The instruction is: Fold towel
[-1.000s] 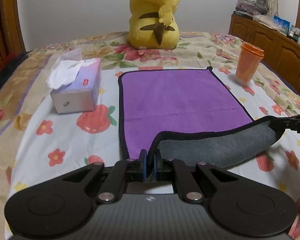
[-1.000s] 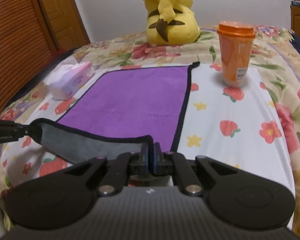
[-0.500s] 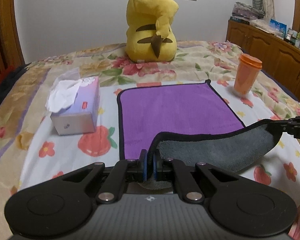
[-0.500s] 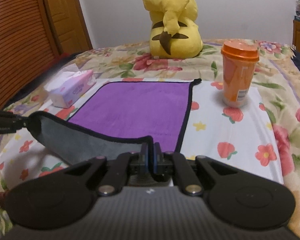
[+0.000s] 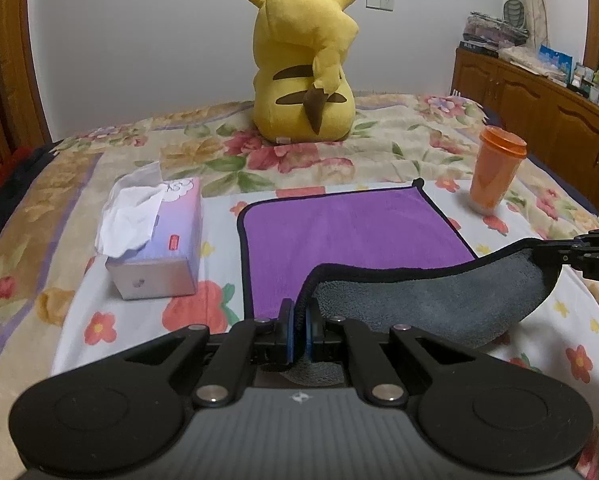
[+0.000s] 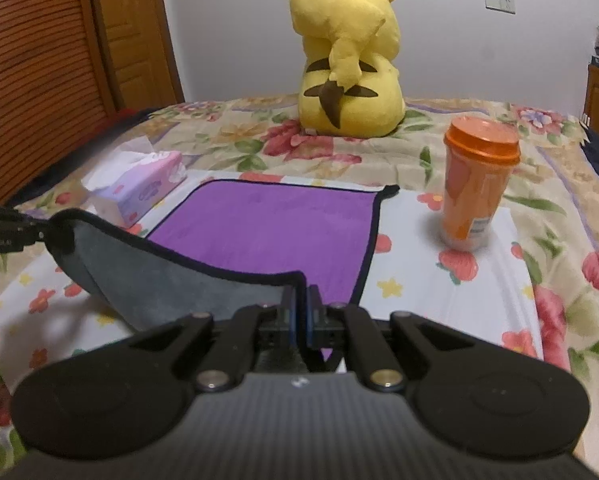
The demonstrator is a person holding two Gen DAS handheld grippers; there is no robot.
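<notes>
A purple towel [image 5: 351, 224] with black trim and a grey underside lies on the flowered bed; it also shows in the right wrist view [image 6: 267, 232]. My left gripper [image 5: 298, 312] is shut on the towel's near left corner. My right gripper [image 6: 301, 304] is shut on the near right corner. Both hold the near edge lifted off the bed, so the grey underside [image 5: 431, 304] hangs between them. The right gripper also shows at the right edge of the left wrist view [image 5: 571, 254], and the left gripper at the left edge of the right wrist view [image 6: 19, 232].
A tissue box [image 5: 159, 236] sits left of the towel. An orange lidded cup [image 6: 475, 188] stands right of it. A yellow plush toy [image 5: 305, 68] sits at the far end of the bed. Wooden cabinets [image 5: 539, 108] stand on the right, a wooden door [image 6: 127, 32] on the left.
Both grippers have risen with the towel's near edge, so the view has tilted up and more of the plush toy and wall shows. Less of the purple side lies flat.
</notes>
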